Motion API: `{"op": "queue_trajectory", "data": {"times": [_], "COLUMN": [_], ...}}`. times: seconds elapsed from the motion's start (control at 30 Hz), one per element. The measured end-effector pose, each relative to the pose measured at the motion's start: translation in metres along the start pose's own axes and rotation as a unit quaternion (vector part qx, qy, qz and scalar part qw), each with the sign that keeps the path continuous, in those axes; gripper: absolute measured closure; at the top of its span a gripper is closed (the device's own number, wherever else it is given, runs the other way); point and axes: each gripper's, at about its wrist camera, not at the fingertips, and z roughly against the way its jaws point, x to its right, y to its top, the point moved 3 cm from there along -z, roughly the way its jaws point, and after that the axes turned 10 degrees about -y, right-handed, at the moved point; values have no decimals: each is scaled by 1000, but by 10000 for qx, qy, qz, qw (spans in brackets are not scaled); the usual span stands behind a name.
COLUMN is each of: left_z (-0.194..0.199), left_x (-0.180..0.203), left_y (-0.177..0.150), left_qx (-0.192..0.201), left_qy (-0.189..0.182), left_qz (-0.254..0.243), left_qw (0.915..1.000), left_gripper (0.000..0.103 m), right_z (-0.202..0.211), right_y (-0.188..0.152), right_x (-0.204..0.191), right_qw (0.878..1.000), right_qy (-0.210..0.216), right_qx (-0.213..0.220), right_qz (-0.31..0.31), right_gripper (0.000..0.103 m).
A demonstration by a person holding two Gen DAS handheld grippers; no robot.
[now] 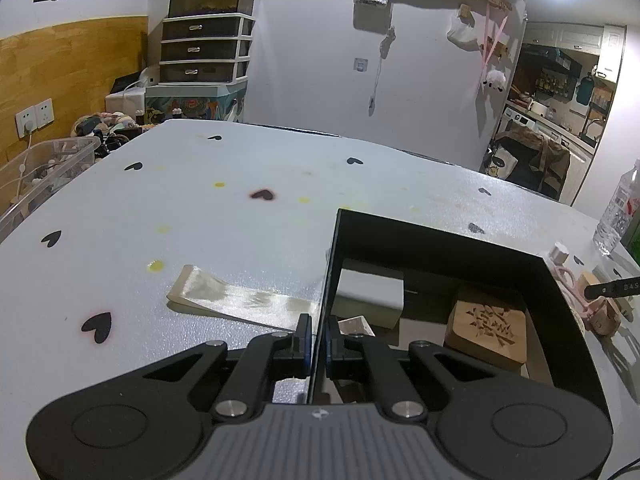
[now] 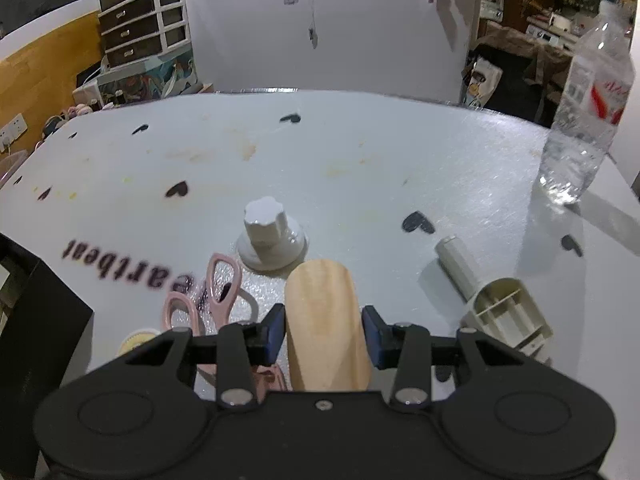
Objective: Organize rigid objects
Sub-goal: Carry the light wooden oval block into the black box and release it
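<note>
My left gripper (image 1: pixel 319 336) is shut on the left wall of a black box (image 1: pixel 448 240), one finger inside and one outside. The box holds a white block (image 1: pixel 370 292), a carved wooden block (image 1: pixel 486 330) and a card (image 1: pixel 356 326). My right gripper (image 2: pixel 324 330) has its pads on both sides of a pale wooden piece (image 2: pixel 326 324) lying on the table. Pink scissors (image 2: pixel 208 296) lie to its left, a white knob (image 2: pixel 272 236) just beyond, and a cream plastic part (image 2: pixel 492 296) to the right. The right gripper's tip shows in the left wrist view (image 1: pixel 612 290).
A clear water bottle (image 2: pixel 584 112) stands at the table's right edge. A flat beige strip (image 1: pixel 236 300) lies left of the box. A clear plastic bin (image 1: pixel 44 172) sits off the table's left edge. The white table cover (image 1: pixel 240 200) has black heart prints.
</note>
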Motion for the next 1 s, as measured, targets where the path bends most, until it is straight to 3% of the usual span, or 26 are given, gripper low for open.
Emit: {"op": "queue_trajectory", "data": {"times": [0.17,0.33,0.47,0.73,1.0], "left_z": [0,2,2,2,2], "left_x": [0,1,1,0,-2], "left_y": [0,2,1,1,0], "left_qx": [4,32,45,81,120], "left_qy": [-7,-26,-40,-69,-164], "left_qz": [2,13,43,35,54], "left_qw": [10000,10000,10000,9999,9998], "left_gripper": [97,97,97,97,97], "right_z": [39,89,113,109,76], "right_y": [11,20,18,7,-3], "right_x": [-6,-50,-97,-182,-241], "right_qw": [9987,9910,9800,9653,9718], "right_qy": [197,872,1516,2394,2082], "right_qx": [471,956,1034,157,-600], "right_qz": [-25,341,766,1034,933], "right_gripper": [61,61,61,61,61]}}
